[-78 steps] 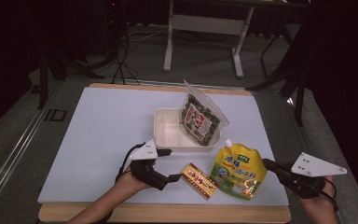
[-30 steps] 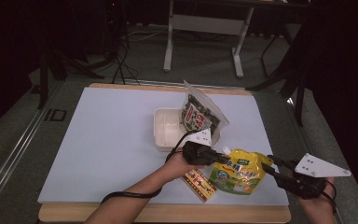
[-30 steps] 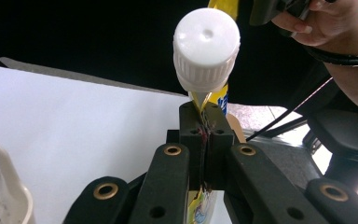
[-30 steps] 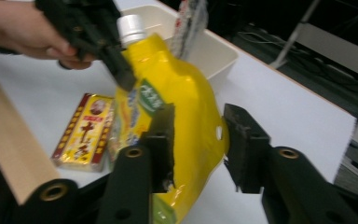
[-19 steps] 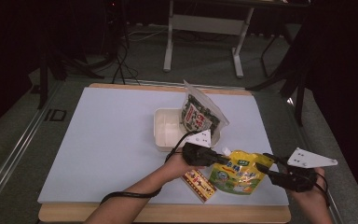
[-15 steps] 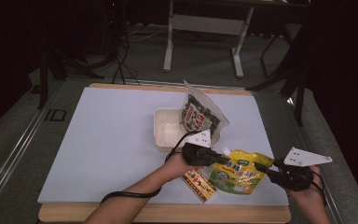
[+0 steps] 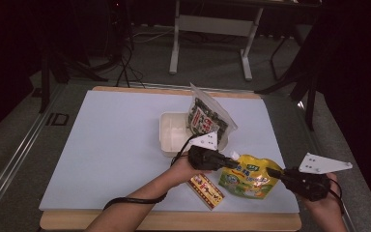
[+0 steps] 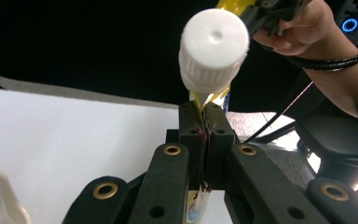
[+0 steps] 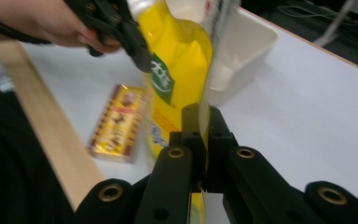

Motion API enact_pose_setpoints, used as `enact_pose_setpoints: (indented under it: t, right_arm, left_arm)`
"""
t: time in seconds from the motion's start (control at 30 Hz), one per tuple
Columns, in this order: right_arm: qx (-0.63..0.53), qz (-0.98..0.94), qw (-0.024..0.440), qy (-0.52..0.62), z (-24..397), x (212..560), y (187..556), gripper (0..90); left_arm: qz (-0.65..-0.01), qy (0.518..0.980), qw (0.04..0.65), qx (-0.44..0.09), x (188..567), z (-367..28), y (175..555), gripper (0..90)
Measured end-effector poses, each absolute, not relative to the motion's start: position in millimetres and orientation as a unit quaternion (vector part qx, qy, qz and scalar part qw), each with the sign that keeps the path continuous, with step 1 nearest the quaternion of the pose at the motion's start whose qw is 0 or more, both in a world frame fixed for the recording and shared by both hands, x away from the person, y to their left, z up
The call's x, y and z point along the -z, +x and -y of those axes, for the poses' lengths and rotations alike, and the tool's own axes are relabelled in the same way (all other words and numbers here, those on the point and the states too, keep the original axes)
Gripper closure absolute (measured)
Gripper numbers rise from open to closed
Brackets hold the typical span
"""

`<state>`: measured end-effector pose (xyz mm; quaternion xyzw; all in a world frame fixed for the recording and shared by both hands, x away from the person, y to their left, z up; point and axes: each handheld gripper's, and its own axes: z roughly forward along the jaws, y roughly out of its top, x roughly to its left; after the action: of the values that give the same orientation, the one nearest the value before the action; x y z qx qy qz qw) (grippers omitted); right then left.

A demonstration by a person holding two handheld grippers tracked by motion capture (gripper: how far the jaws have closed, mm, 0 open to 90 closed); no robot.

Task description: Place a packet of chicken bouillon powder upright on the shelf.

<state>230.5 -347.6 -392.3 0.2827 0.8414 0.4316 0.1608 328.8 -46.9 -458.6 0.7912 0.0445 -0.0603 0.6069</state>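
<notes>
High view: yellow pouch (image 7: 249,177) over the table's (image 7: 101,145) near edge, spanned between left gripper (image 7: 231,163) and right gripper (image 7: 273,172).

Left gripper view: jaws clamped on pouch seam below white cap (image 8: 213,49).

Right gripper view: jaws, just closing, pinch pouch edge.

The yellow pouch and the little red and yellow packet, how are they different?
The yellow pouch is bigger, while the packet is small and slim. The pouch has a white screw cap; the packet has none. The left claw and right claw pinch the pouch at opposite ends; the packet lies untouched on the table. Both are printed snack packs.
</notes>
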Motion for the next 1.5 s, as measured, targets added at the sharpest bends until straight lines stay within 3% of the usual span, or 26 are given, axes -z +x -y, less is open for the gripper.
enact_pose_setpoints:
  t: [0.2, 0.4, 0.43, 0.47, 0.5, 0.53, 0.57, 0.7, 0.73, 0.9, 0.93, 1.5]
  right_arm:
    - [-0.451, -0.835, 0.143, 0.28, 340.7, 381.9, 228.0, 90.0]
    - [-0.479, -0.824, 0.126, 0.276, 332.0, 371.3, 225.2, 90.0]
    - [-0.479, -0.824, 0.126, 0.276, 332.0, 371.3, 225.2, 90.0]
    - [-0.483, -0.822, 0.125, 0.275, 329.8, 368.9, 224.4, 90.0]
    - [-0.494, -0.817, 0.125, 0.271, 319.5, 358.4, 221.3, 90.0]
    - [-0.494, -0.817, 0.125, 0.271, 319.5, 358.4, 221.3, 90.0]
    - [-0.496, -0.816, 0.13, 0.266, 312.6, 353.6, 220.7, 90.0]
    - [-0.494, -0.817, 0.134, 0.267, 299.2, 347.9, 223.3, 90.0]
    - [-0.491, -0.817, 0.137, 0.27, 291.8, 346.8, 226.1, 90.0]
    - [-0.487, -0.816, 0.144, 0.277, 280.0, 347.0, 232.1, 90.0]
    - [-0.486, -0.813, 0.146, 0.287, 271.3, 348.2, 238.3, 90.0]
    - [-0.505, -0.789, 0.138, 0.323, 230.5, 350.9, 267.9, 90.0]
  left_arm:
    - [-0.04, 0.788, 0.611, 0.059, 448.0, 34.7, 326.8, 86.3]
    - [-0.053, 0.779, 0.623, 0.049, 438.1, 19.1, 321.9, 74.7]
    - [-0.053, 0.779, 0.623, 0.049, 438.1, 19.1, 321.9, 66.7]
    - [-0.066, 0.783, 0.619, 0.023, 434.4, 13.1, 318.5, 66.7]
    - [-0.07, 0.776, 0.626, 0.026, 432.9, 8.3, 317.7, 51.1]
    - [-0.074, 0.774, 0.629, 0.024, 431.6, 5.2, 316.8, 51.1]
    - [-0.082, 0.769, 0.633, 0.017, 428.3, -2.9, 313.9, 42.5]
    - [-0.09, 0.767, 0.635, 0.003, 424.2, -15.5, 310.0, 31.0]
    - [-0.095, 0.767, 0.635, -0.001, 423.0, -19.6, 308.7, 20.2]
    - [-0.134, 0.765, 0.629, -0.04, 418.5, -41.2, 305.3, 13.9]
    - [-0.146, 0.763, 0.628, -0.049, 417.9, -49.9, 304.5, 8.6]
    - [-0.247, 0.739, 0.608, -0.149, 439.5, -116.7, 283.3, 2.3]
